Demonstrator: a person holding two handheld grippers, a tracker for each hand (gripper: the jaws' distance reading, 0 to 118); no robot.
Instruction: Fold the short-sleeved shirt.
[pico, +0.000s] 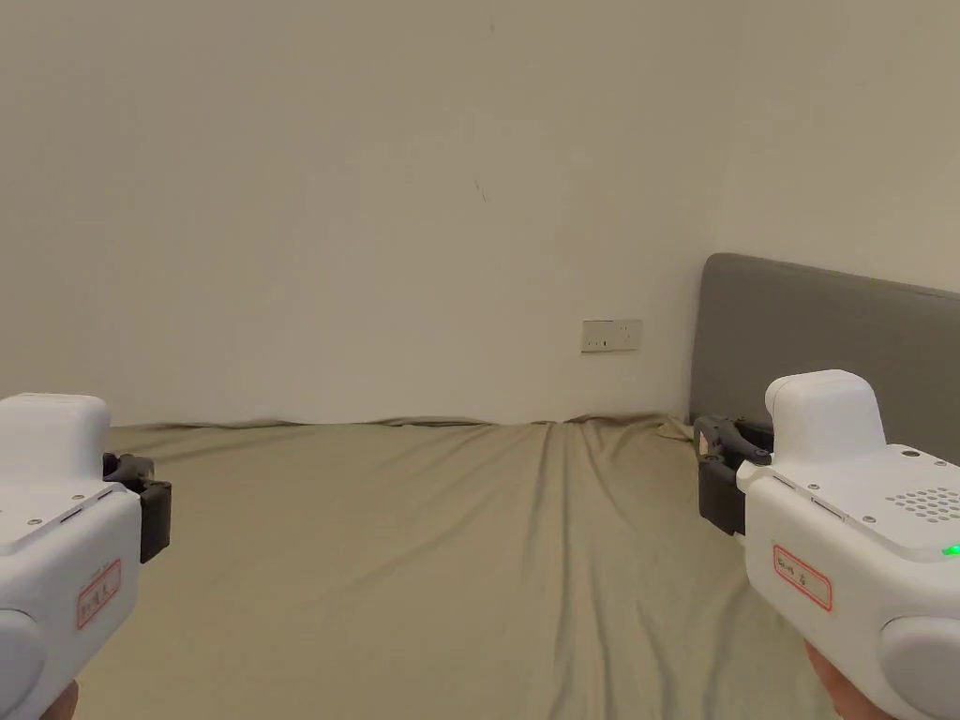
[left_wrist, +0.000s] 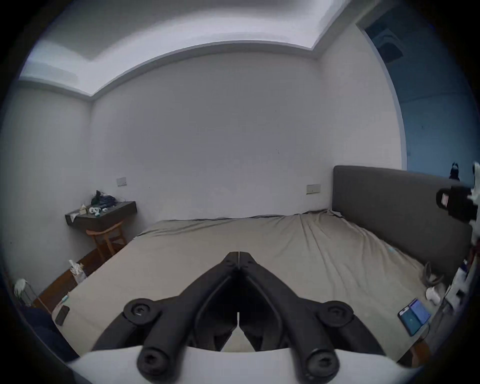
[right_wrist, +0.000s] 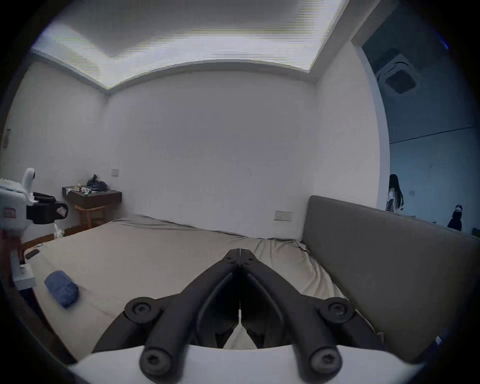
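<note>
Blue bundled cloth was seen near the bed's left edge; both claws, left and right, were closed, empty. Bunched layers could be seized together.

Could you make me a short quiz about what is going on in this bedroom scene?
1. True or false: the left gripper is shut on nothing.
2. Multiple choice: the blue bundle lies (A) on the bed, (B) on the side table, (C) against the headboard.
3. Fill in: the right gripper hangs above the bed with its jaws ____.

Key: 1 true; 2 A; 3 shut, tips meeting with nothing between them.
</note>
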